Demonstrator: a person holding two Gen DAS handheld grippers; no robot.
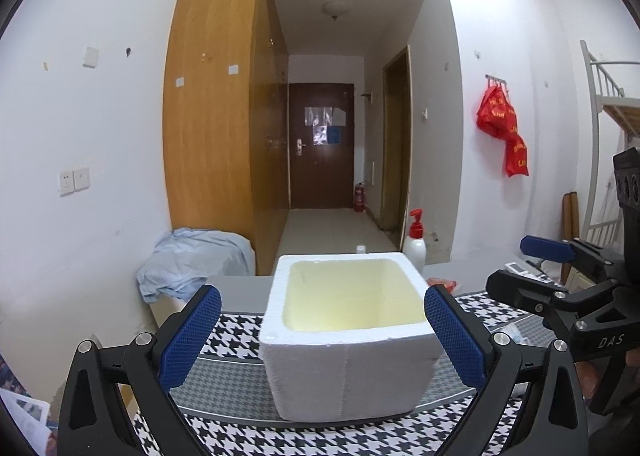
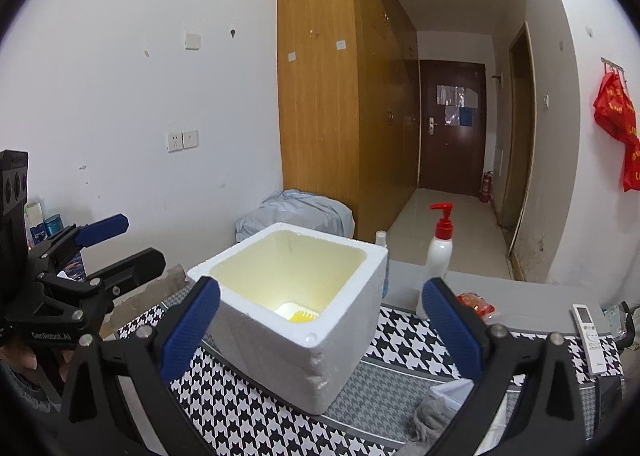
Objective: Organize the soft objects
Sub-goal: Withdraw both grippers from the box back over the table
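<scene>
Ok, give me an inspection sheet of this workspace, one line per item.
Surface: table with a houndstooth cloth.
Job's things: open white foam box on the cloth, a yellow and white item at its bottom; grey cloth at the near right.
Clutter: red-pump bottle, red packet, remote.
Grippers: left gripper open, straddling the box, pads apart from it; right gripper open, holding nothing.
Cables: nothing seen.
Surroundings: wooden wardrobe, dark door, red bags on hooks, blue-grey fabric heap.
</scene>
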